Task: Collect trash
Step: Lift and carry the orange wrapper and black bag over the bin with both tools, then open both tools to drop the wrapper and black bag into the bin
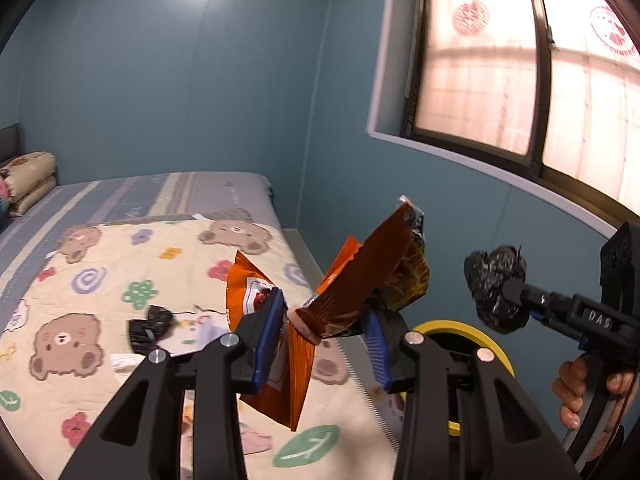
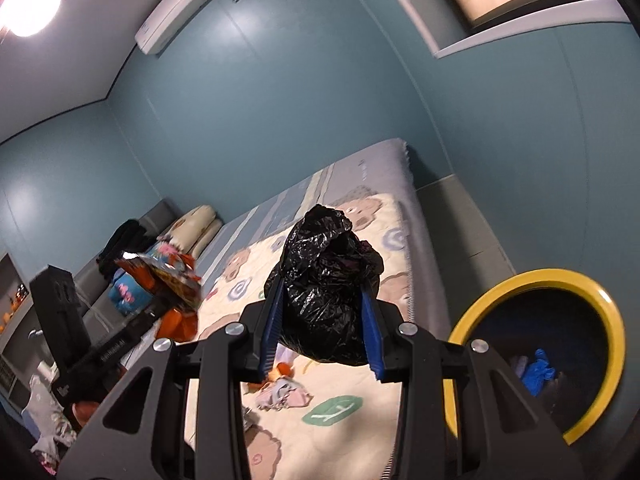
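Beside the bed (image 1: 120, 272), bring each loaded hand-held gripper, left (image 1: 326, 334) clamping the orange snack wrapper (image 1: 360, 280) and right (image 2: 322, 320) clamping the crumpled black bag (image 2: 326, 276), fully over the yellow-rimmed bin (image 2: 600, 300) before releasing.

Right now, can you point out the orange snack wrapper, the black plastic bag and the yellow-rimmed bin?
orange snack wrapper (image 1: 360, 280): left wrist view, on its brown inner side.
black plastic bag (image 2: 326, 276): right wrist view, on its crumpled middle.
yellow-rimmed bin (image 2: 538, 278): right wrist view, on the top of its rim.
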A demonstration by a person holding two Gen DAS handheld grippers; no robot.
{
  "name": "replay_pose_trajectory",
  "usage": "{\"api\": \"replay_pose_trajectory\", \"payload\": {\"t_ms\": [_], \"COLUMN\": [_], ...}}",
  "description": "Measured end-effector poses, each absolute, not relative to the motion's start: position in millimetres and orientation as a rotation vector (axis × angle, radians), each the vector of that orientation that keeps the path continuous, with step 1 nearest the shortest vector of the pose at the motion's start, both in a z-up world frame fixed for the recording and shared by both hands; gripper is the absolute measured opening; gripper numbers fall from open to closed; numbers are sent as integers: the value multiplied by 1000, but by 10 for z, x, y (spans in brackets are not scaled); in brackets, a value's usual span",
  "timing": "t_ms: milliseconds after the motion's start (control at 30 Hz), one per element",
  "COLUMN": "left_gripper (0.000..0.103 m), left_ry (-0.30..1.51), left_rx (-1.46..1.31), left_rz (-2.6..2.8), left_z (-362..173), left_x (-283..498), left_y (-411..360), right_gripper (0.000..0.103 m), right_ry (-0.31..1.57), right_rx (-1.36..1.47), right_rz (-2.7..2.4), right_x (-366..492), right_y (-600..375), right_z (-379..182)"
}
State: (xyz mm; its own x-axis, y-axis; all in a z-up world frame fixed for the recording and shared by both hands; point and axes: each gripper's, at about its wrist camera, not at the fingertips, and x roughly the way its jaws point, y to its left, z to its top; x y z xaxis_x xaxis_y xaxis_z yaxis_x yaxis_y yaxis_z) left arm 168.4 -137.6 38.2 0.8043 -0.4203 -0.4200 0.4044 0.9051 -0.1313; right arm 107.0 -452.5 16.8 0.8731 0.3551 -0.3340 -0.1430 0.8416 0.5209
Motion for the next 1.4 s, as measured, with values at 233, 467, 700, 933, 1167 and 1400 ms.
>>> {"api": "replay_pose_trajectory", "payload": {"t_ms": [233,467,700,933,1167,1400], "left_gripper": [37,37,37,37,37,37], "left_ry": [511,573,625,675,739,796], "left_rx": [5,-7,1,35,75,100], "left_rz": [-519,-593,-650,-679,-706,-729], "left_z": [182,-26,-263,-482,-783,-1078], "left_x": [1807,1927,2034,2160,2267,2337], "left_y": [-1886,-2313,-2706,-3053,-3344,-3509], "right_gripper": [34,35,35,35,35,35], "right_ry": [385,379,382,402,445,487], "right_rx": [515,517,504,505,538,565], "right_rz": [187,118,46,-13,-40,-70], "right_x": [912,956,1031,1160,1354,1511], "right_y": [-4903,-5152,-5391,-5566,-5734,-5856], "right_z": [220,181,110,-65,-311,-558]}}
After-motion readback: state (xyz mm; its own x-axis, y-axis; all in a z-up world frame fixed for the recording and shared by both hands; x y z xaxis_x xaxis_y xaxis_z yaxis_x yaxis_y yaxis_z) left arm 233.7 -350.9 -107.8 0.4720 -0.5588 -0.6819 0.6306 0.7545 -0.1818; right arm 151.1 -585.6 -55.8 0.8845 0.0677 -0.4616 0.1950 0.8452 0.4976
